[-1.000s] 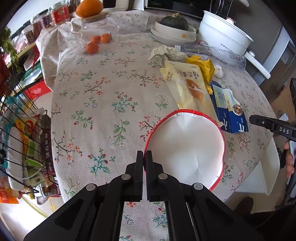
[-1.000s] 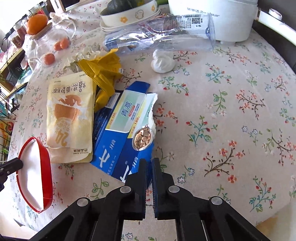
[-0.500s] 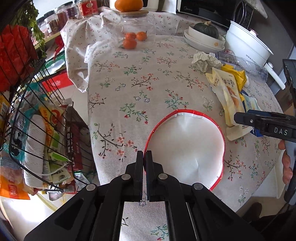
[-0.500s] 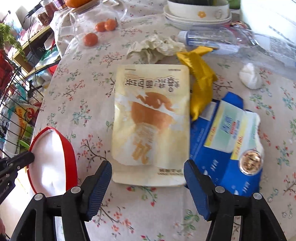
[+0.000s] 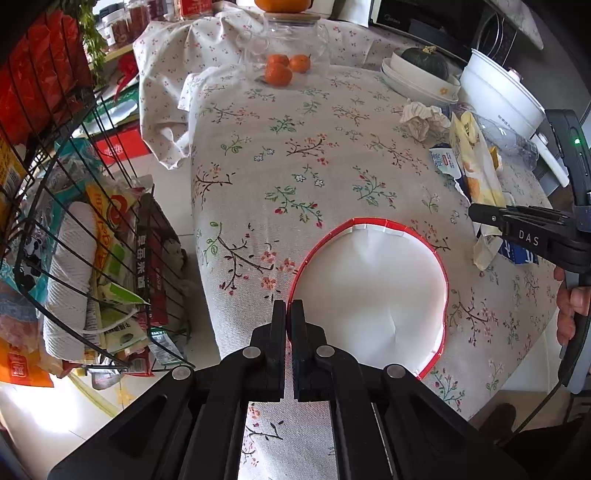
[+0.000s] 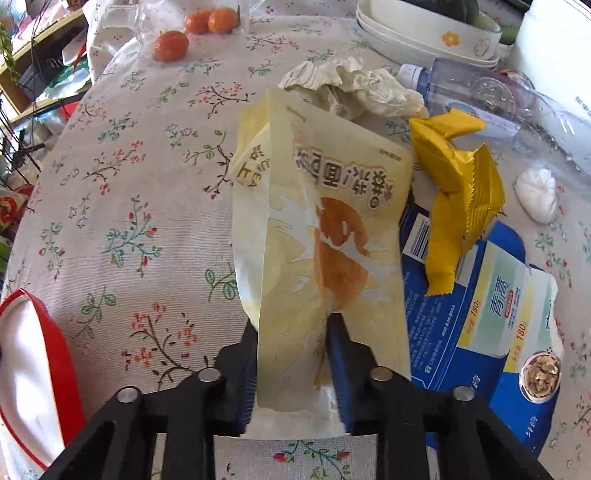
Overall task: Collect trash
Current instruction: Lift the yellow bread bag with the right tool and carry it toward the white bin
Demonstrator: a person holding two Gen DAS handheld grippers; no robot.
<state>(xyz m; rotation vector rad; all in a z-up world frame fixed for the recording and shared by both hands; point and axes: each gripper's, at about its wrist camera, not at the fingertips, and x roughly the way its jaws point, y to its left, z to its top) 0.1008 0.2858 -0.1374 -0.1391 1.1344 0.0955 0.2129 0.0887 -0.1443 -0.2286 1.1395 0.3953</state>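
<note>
My left gripper (image 5: 289, 308) is shut on the red rim of a white trash bag (image 5: 373, 288), holding its round mouth open over the table's near edge; the bag also shows at the left of the right wrist view (image 6: 29, 354). My right gripper (image 6: 291, 325) is shut on a pale yellow snack pouch (image 6: 325, 236) and lifts its near end off the floral tablecloth (image 6: 129, 206). From the left wrist view the right gripper (image 5: 480, 216) sits right of the bag with the pouch (image 5: 476, 173). A yellow wrapper (image 6: 458, 184), blue carton (image 6: 480, 302), crumpled paper (image 6: 351, 85), white wad (image 6: 537, 192) and clear bottle (image 6: 480, 92) lie beyond.
Tangerines (image 5: 282, 70) and a glass jar (image 5: 291, 33) stand at the far side. Stacked dishes with a squash (image 5: 421, 74) and a white pot (image 5: 498, 99) are at the back right. A wire basket rack (image 5: 74, 236) full of packages stands left of the table.
My right gripper opened, moved left over the yellow pouch, then closed on its near end and raised it. My left gripper kept holding the bag and swung the view left.
</note>
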